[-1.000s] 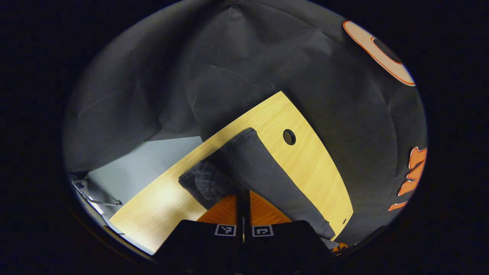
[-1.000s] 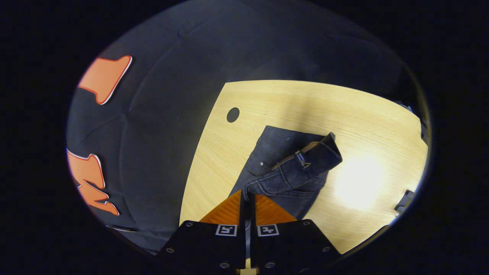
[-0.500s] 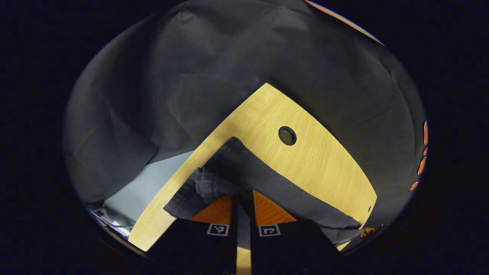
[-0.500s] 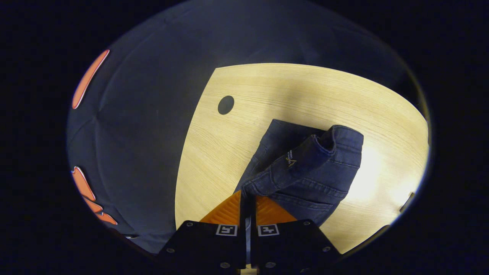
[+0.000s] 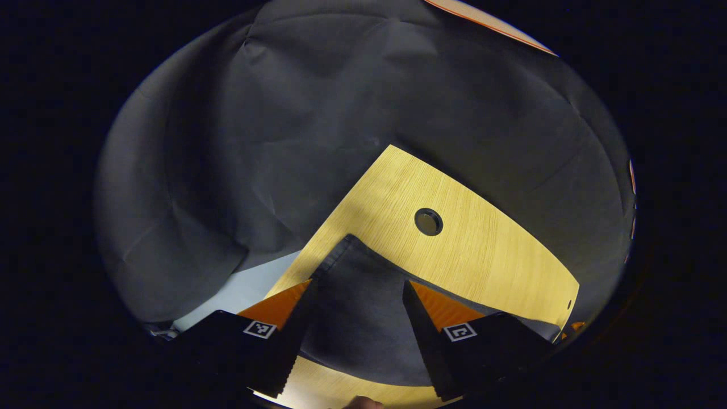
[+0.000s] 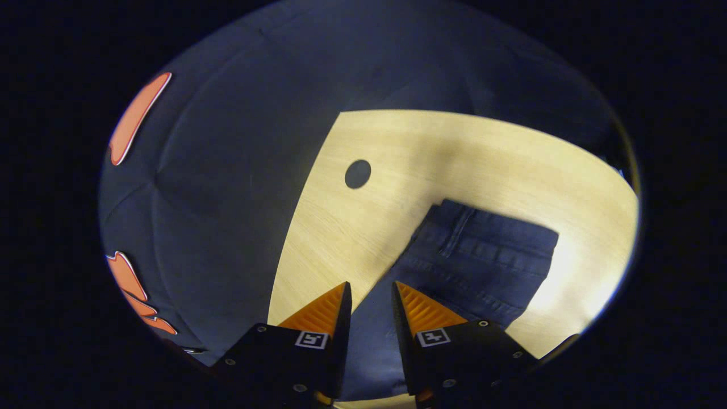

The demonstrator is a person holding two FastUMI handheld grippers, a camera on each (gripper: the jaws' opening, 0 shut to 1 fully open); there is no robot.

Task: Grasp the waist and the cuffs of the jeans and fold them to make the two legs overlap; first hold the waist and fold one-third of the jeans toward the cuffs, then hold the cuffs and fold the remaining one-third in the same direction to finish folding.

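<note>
Dark jeans (image 6: 483, 261) lie flat on the light wooden table (image 6: 431, 153); in the right gripper view the waistband with belt loops points away, toward the table's middle. My right gripper (image 6: 370, 291) hovers over the near part of the denim, open, nothing between its fingers. In the left gripper view the cuff end of the jeans (image 5: 358, 307) lies flat, one corner pointing away. My left gripper (image 5: 356, 287) stands wide open above that cloth, fingers apart on either side of it.
A round cable hole (image 5: 428, 221) sits in the table beyond the cuffs, and the cable hole (image 6: 358, 174) is left of the waist. The table's edge (image 5: 335, 218) drops to a pale floor (image 5: 250, 284). The black booth wall surrounds the table.
Both grippers were shut on lifted denim; now both stand open. The raised waist and cuff folds have dropped and the jeans lie flat on the table.
</note>
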